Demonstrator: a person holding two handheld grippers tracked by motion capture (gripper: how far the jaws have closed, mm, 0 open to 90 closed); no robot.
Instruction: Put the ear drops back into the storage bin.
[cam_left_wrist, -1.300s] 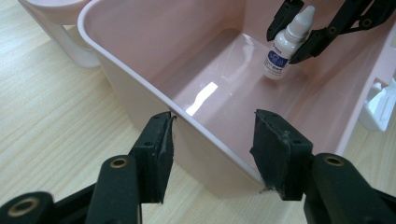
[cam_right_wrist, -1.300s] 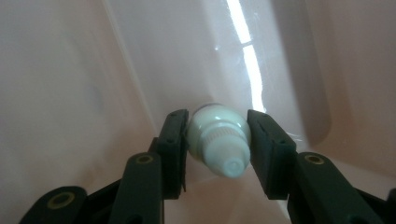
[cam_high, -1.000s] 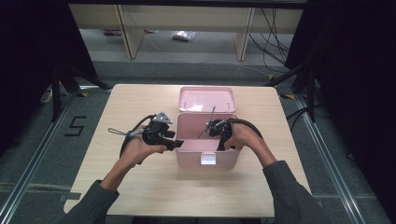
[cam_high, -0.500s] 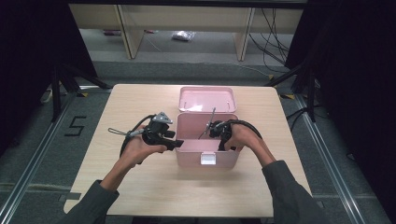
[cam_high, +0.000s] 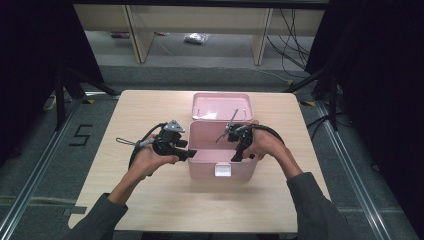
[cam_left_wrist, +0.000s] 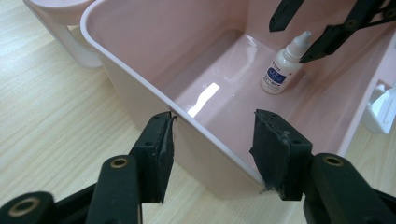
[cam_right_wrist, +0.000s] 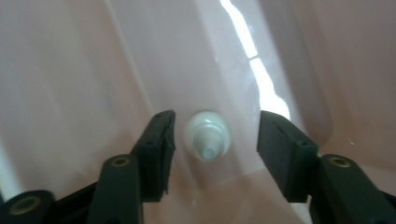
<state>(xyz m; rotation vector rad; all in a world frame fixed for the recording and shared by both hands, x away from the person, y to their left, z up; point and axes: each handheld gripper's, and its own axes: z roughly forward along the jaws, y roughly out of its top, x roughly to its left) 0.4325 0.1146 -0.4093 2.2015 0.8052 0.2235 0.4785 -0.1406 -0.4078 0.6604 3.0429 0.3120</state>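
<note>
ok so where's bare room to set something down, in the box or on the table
Inside the pink box, the floor beside the small white bottle is bare. The table is free in front of the box. It is crowded at the rim, where the left gripper and right gripper sit.

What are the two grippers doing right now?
Left gripper: open, astride the box wall.
Right gripper: just opened, bottle loose between its jaws.

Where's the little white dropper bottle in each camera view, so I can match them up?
High view: not visible; it is hidden inside the pink box.
Left gripper view: small white bottle stands upright on the box floor, upper right.
Right gripper view: seen from above, centre, between the open jaws.
Shared landmark: the pink box.
</note>
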